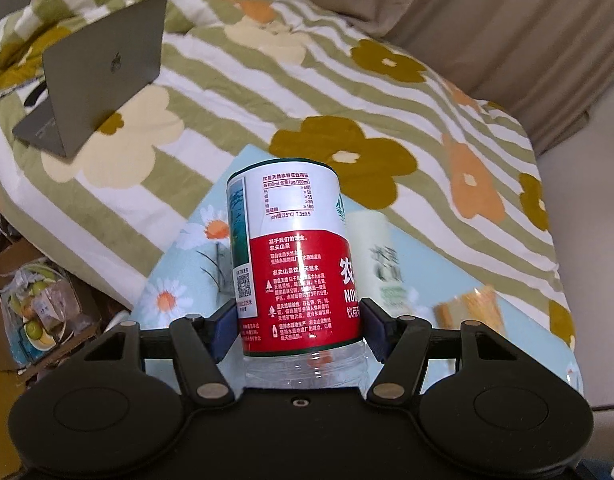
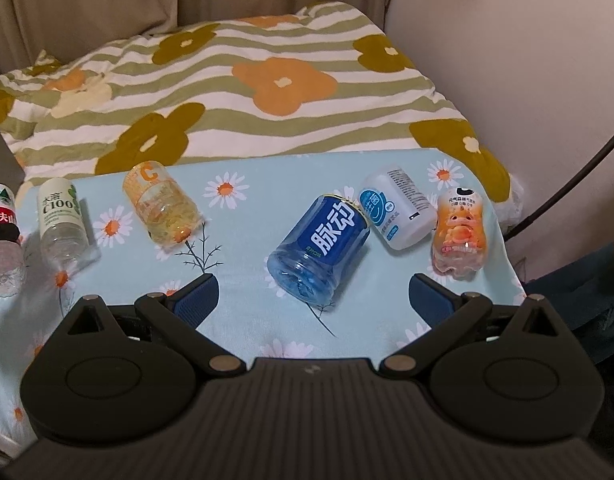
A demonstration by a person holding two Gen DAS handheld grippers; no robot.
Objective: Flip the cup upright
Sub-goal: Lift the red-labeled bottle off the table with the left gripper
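Observation:
My left gripper (image 1: 299,326) is shut on the red-and-white labelled clear cup (image 1: 293,256), its blue pads pressed on both sides of the label. The cup also shows at the far left of the right wrist view (image 2: 1,236). My right gripper (image 2: 313,294) is open and empty, just in front of a blue cup (image 2: 321,246) lying on its side on the light blue daisy cloth (image 2: 243,248). On the cloth also lie a C100 cup (image 2: 61,220), a yellow cup (image 2: 161,204), a white cup (image 2: 397,210) and an orange cup (image 2: 459,234).
The cloth-covered surface stands against a bed with a striped flower quilt (image 2: 267,92). An open grey laptop (image 1: 95,76) rests on the quilt. A box of fruit and packets (image 1: 39,312) sits on the floor to the left. A black cable (image 2: 571,184) runs along the wall at right.

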